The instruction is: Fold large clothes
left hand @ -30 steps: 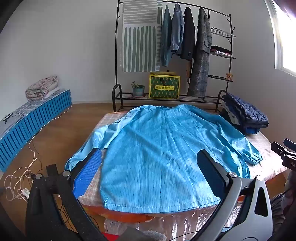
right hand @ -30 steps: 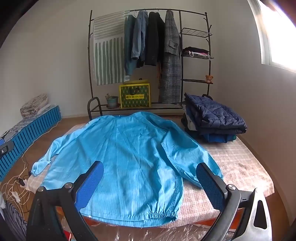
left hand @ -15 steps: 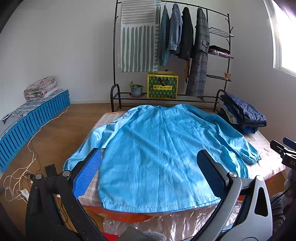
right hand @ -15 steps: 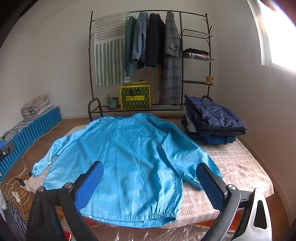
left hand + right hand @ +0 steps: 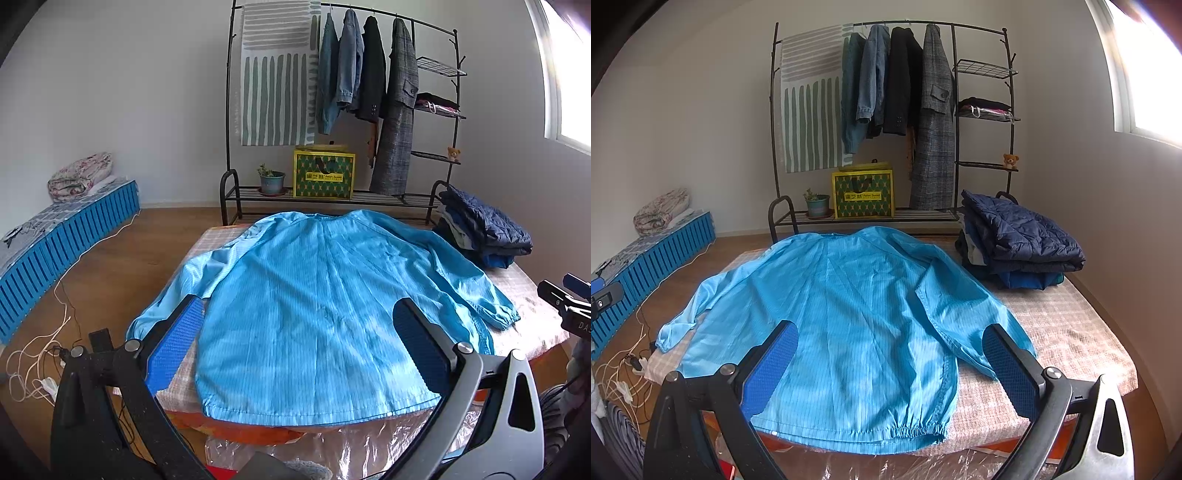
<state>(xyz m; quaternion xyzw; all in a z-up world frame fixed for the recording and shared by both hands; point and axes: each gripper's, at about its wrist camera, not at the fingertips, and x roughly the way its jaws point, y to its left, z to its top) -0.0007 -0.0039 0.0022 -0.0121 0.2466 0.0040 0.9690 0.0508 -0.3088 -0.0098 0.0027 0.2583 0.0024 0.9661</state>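
Far wall: black metal rack (image 5: 956, 122) with striped cloth (image 5: 809, 110), four hanging coats (image 5: 897, 85). Rack's low shelf holds potted plant (image 5: 815, 202) left of green-yellow box (image 5: 863, 195). Small teddy bear (image 5: 1010, 161) on right side shelf; folded items on shelf above. Left: blue slatted platform (image 5: 70, 236) with floral bundle (image 5: 79, 176) on top. Cables (image 5: 33, 354) on wood floor, near left. Window (image 5: 1145, 70) right, bright. Clear plastic sheet (image 5: 332, 454) at near edge.

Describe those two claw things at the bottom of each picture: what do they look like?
Each is a handheld two-finger tool. The left gripper and right gripper match: black curved arms joined by silver pivot bolts, each ending in fingers faced with blue, grid-textured pads. No sleeves or hands clearly show.
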